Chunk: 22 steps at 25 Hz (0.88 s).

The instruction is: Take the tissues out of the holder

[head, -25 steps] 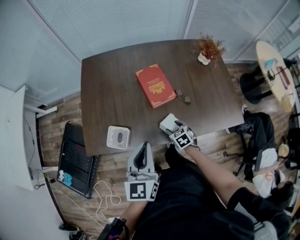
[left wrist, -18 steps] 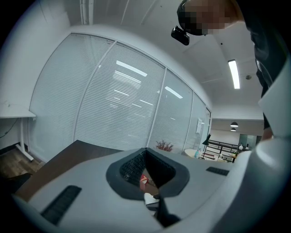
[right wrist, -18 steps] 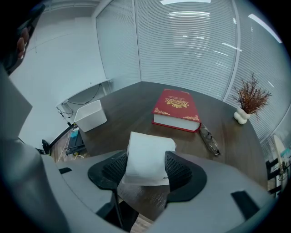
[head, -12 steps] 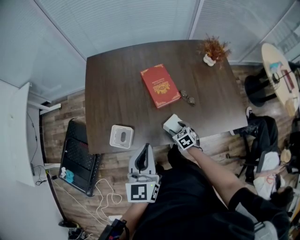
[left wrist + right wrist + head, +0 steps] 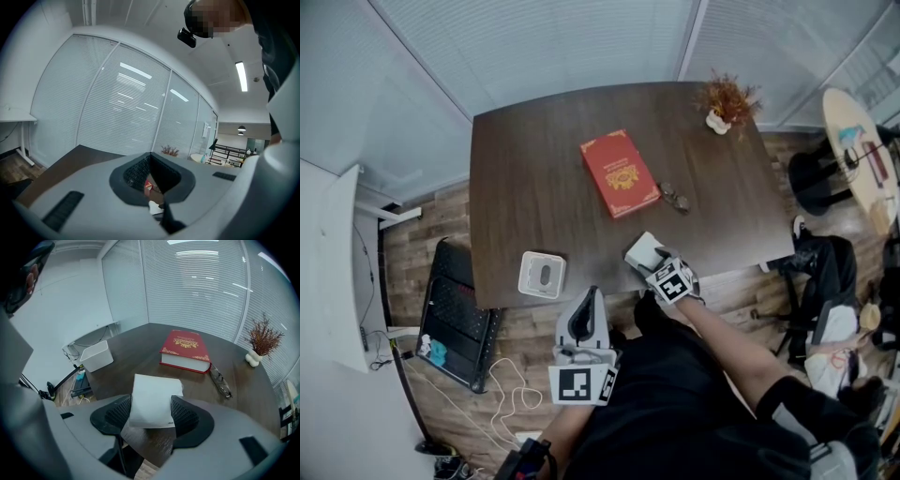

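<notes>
A white tissue pack (image 5: 152, 399) sits between the ribbed pads of my right gripper (image 5: 151, 404), which is shut on it. In the head view the pack (image 5: 641, 249) hangs just over the dark table's near edge, with the right gripper (image 5: 652, 259) behind it. The white square holder (image 5: 542, 275) stands on the table's near left corner and shows as a white box (image 5: 96, 356) in the right gripper view. My left gripper (image 5: 591, 296) is held off the table in front of the person's lap, its jaws shut (image 5: 151, 154) with nothing in them.
A red book (image 5: 620, 172) lies mid-table, with glasses (image 5: 677, 198) to its right. A small vase of dried plants (image 5: 727, 101) stands at the far right corner. On the floor to the left lie a black case (image 5: 455, 314) and a white cable.
The head view has shifted a little. Both grippers and the tissue pack keep their places.
</notes>
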Each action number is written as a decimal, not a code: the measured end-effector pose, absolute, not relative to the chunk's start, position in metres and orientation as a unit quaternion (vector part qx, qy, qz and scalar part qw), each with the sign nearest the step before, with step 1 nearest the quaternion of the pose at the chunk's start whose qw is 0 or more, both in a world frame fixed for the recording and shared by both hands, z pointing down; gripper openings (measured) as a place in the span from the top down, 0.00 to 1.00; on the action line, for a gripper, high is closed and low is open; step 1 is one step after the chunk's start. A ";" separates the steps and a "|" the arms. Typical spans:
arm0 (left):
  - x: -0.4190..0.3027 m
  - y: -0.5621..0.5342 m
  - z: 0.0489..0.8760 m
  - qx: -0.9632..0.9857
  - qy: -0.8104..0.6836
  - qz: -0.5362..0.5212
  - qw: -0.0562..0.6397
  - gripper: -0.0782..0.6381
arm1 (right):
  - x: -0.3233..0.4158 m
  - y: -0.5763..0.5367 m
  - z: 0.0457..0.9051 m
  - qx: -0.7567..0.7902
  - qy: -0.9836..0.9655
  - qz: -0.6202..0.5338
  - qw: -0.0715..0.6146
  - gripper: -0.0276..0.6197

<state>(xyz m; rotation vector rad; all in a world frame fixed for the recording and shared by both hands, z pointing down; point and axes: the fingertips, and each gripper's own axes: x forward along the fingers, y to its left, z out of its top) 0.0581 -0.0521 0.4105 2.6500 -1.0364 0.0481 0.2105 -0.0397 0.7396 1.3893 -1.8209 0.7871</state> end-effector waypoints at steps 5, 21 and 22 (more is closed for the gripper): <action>0.054 -0.052 0.413 0.919 -0.364 0.010 0.152 0.90 | 0.204 -0.035 0.747 0.529 -0.709 0.309 0.349 0.53; 0.050 -0.055 0.411 0.917 -0.369 0.004 0.149 0.90 | 0.198 -0.040 0.732 0.541 -0.709 0.302 0.337 0.53; 0.050 -0.055 0.411 0.918 -0.369 0.003 0.148 0.90 | 0.198 -0.041 0.729 0.545 -0.707 0.302 0.334 0.53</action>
